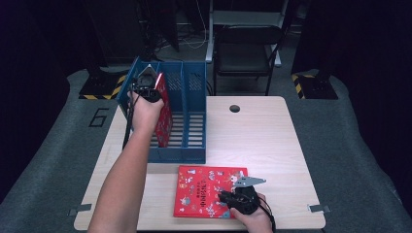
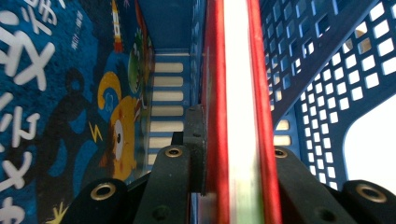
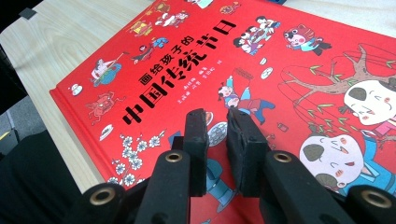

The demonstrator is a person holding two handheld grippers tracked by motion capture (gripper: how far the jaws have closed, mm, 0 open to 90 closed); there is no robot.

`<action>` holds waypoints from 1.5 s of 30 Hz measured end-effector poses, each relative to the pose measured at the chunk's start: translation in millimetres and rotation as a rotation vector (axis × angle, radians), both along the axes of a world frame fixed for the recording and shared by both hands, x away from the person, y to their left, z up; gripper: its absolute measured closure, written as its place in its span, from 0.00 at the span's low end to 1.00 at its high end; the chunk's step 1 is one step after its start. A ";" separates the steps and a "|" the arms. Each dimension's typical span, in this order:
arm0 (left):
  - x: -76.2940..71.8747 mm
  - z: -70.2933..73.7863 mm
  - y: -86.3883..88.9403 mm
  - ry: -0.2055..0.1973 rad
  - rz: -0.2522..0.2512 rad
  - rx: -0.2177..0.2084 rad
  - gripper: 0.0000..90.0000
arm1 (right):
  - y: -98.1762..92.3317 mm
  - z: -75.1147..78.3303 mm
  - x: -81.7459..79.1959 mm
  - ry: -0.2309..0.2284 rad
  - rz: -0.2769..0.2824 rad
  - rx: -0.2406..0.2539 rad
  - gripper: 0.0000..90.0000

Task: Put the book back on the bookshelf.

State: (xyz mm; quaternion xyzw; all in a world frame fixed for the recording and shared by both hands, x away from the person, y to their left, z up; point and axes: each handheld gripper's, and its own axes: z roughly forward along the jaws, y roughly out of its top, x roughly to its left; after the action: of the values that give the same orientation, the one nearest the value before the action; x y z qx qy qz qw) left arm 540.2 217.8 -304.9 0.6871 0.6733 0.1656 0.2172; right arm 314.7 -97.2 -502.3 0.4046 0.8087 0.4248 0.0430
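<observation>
At the upper left of the high view, the left tool (image 1: pixel 145 80) pinches a red book (image 1: pixel 164 114) by its top edge, holding it upright in the left slot of a blue file rack (image 1: pixel 194 116) on the table (image 1: pixel 272 141). In the left gripper view the jaws clamp both red covers, with a blue book (image 2: pixel 60 107) standing just to the left in the same slot. At the lower middle of the high view, a second red book (image 1: pixel 204 194) lies flat on the table. The right tool (image 3: pixel 219 135) rests above its cover, jaws nearly together with a narrow gap, gripping nothing. To do this well, lower the held book straight down, keep it vertical, clear of the divider, and release only once it stands on the slotted base.
</observation>
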 end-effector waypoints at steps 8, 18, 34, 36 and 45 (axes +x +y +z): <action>-4.6 -7.3 2.5 0.005 -0.015 -0.006 0.88 | 1.0 -0.1 -0.2 0.004 -0.004 0.005 0.86; -12.1 -11.0 4.1 0.032 -0.030 -0.006 0.87 | 1.4 0.0 -0.6 0.006 -0.005 0.006 0.86; -21.2 0.8 11.0 0.060 -0.049 -0.049 0.83 | 1.5 -0.4 0.0 0.005 -0.003 0.011 0.86; -23.3 2.6 10.7 0.063 -0.055 -0.047 0.83 | 1.6 -0.4 0.1 0.004 -0.003 0.010 0.86; -27.5 2.1 11.7 0.103 -0.063 -0.046 0.83 | 1.8 0.0 -0.1 0.006 0.001 0.009 0.86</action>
State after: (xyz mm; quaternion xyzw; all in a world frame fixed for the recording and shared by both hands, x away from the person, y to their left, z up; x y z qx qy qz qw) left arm 512.7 229.5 -302.8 0.7102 0.6654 0.1074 0.2031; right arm 314.6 -95.4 -502.3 0.4058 0.8071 0.4272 0.0385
